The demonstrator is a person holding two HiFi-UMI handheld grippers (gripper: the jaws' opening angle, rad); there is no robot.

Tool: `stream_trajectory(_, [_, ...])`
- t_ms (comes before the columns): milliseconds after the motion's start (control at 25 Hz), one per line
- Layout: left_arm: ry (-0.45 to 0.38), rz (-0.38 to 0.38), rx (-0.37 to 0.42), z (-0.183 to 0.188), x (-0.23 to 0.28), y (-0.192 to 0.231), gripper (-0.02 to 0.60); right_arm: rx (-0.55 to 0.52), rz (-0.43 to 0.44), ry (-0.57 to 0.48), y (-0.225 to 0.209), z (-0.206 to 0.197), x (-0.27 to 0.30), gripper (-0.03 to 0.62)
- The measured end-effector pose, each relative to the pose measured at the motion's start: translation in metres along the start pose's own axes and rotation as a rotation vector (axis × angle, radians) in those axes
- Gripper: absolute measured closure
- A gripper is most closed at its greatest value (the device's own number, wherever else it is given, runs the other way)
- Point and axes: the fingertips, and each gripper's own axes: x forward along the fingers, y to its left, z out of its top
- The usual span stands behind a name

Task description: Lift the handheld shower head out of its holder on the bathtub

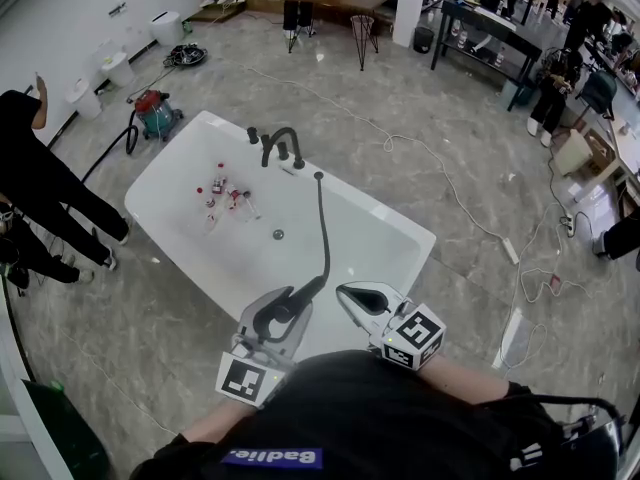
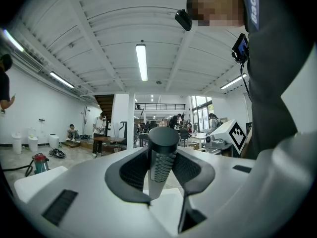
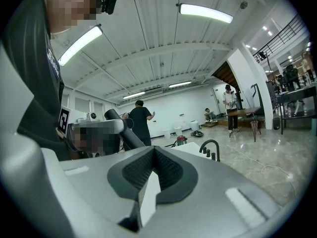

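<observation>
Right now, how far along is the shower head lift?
Done: shower head is clamped in the left gripper, well away from the faucet, hose trailing back to the tub rim. In hand: holding it up. Left: apparently nothing; right gripper is empty.

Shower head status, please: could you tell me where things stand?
Left gripper shut on shower head, away from faucet. Right gripper shut, empty. Nothing blocking.

In bathtub (image 1: 385,233), small items (image 1: 225,193) too small to identify.
</observation>
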Motion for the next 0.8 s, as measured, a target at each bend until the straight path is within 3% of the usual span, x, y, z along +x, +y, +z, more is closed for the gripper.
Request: stream_trajectory(800, [0.007,-0.022,-0.01,-0.0013,0.0055,-0.0043,0.445,0.006,-0.008,0.002,-0.0012,0.0018,-0.0016,0.595])
